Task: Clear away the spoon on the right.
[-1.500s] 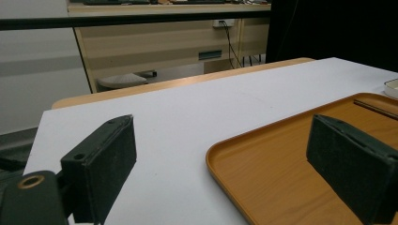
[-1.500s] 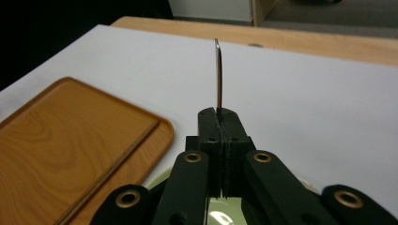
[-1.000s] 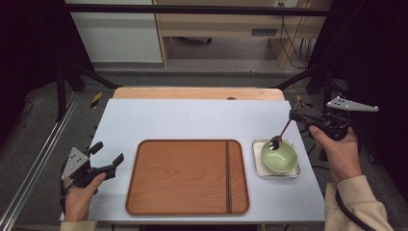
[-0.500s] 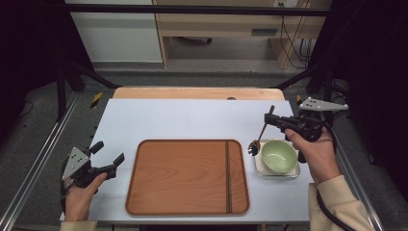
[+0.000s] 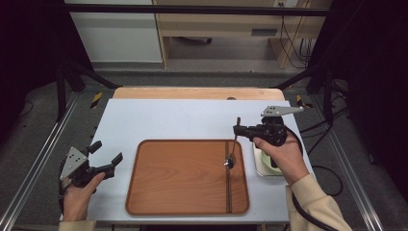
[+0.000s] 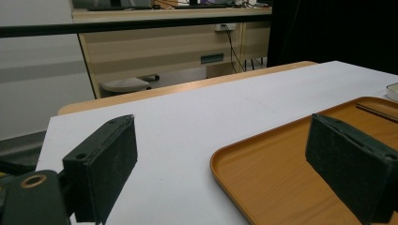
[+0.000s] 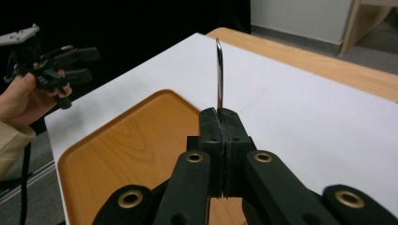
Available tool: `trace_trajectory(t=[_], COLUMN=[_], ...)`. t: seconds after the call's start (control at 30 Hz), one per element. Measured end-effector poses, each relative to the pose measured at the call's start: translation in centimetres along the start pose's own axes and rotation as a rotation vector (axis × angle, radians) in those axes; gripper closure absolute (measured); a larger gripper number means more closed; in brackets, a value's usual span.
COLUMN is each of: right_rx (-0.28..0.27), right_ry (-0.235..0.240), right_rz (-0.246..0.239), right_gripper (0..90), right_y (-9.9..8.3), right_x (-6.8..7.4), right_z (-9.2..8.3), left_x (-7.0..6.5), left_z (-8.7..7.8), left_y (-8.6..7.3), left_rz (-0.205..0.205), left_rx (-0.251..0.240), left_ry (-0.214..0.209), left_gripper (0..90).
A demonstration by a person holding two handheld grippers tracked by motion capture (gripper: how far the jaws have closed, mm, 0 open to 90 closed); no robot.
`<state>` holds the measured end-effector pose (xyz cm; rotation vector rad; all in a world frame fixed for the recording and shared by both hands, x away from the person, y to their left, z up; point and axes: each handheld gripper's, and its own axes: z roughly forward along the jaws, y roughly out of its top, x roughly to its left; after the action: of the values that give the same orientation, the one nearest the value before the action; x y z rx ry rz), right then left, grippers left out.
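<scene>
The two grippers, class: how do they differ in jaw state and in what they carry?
The left gripper has its jaws wide open and empty; the right gripper is shut on a spoon. The left is beside the wooden tray; the right is above its right side. Both are hand-held with black jaws.

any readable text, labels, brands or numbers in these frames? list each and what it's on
None readable.
Grey plate on the wooden cabinet front beyond the table: may carry print, too small and blurred to read.
Spoon, wooden tray, white table, right gripper and left gripper: no markings visible.
</scene>
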<state>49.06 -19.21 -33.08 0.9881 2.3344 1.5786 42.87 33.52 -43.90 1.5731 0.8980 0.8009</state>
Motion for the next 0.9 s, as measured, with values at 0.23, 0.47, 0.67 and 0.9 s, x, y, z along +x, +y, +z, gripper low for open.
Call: trace_trajectory(t=[0.23,0.47,0.67,0.9], right_rx=[0.056,0.08,0.097,0.133], right_ry=[0.039,0.07,0.102,0.145], right_rz=[-0.004,0.005,0.011,0.027], right_gripper=[90.0,90.0,90.0,90.0], right_y=[-0.8,-1.5,-2.1,-3.0], right_x=[0.8,1.3,1.9,2.4], right_z=[1.7,2.6,3.3,4.1], left_x=[0.2,0.3,0.2,0.3], left_z=[-0.1,-0.2,-0.2,-0.3], left_y=[0.0,0.0,0.0,0.0], left_rz=[-0.005,-0.011,-0.004,-0.008], left_rx=[0.0,-0.005,-0.006,-0.011], left_ry=[0.003,0.005,0.003,0.006], left_gripper=[9.1,9.1,9.1,9.1])
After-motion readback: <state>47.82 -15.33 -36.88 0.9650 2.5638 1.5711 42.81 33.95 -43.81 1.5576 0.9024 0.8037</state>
